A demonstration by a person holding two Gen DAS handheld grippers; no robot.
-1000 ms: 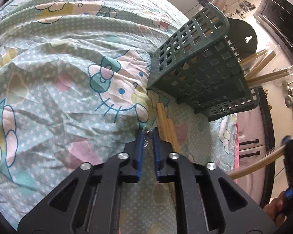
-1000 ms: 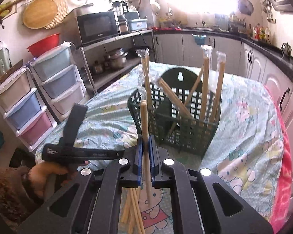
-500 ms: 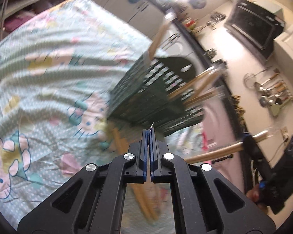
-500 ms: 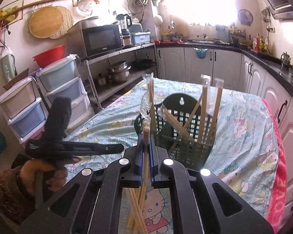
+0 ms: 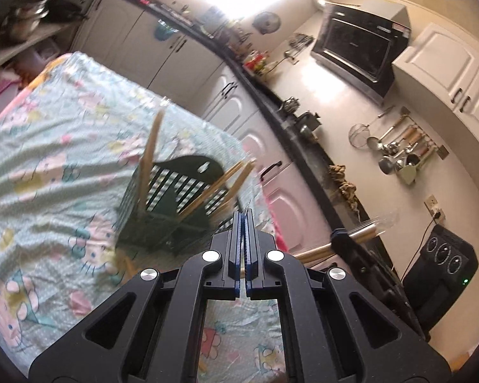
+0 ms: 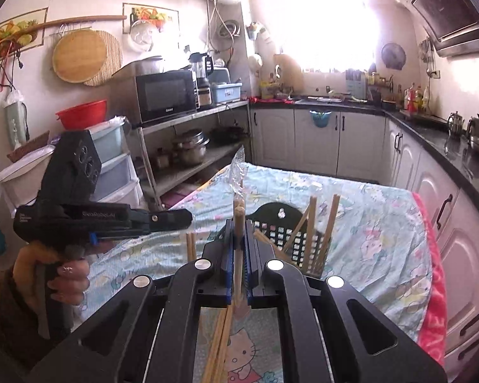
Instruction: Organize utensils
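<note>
A dark green basket (image 5: 175,210) (image 6: 290,233) stands on the cloth-covered table and holds several chopsticks (image 5: 150,150) (image 6: 330,223) that lean in it. My right gripper (image 6: 239,223) (image 5: 338,233) is shut on a pair of wrapped chopsticks (image 6: 239,201) (image 5: 364,233), held upright above the table in front of the basket. My left gripper (image 5: 243,215) (image 6: 188,218) is shut and raised to the basket's left; a thin sliver of clear film (image 5: 247,210) pokes out at its tips. More loose chopsticks (image 6: 220,344) (image 5: 126,263) lie on the cloth below.
The table's Hello Kitty cloth (image 6: 383,239) has a pink edge on the right. White cabinets under a dark counter (image 6: 431,127) run along the back and right. A metal rack with a microwave (image 6: 166,95) and plastic drawers (image 6: 111,166) stand to the left.
Both grippers rose. The left one closed fully on the film, lifted off the cloth and tilted up, so the counter and wall now show. The right kept its chopsticks.
</note>
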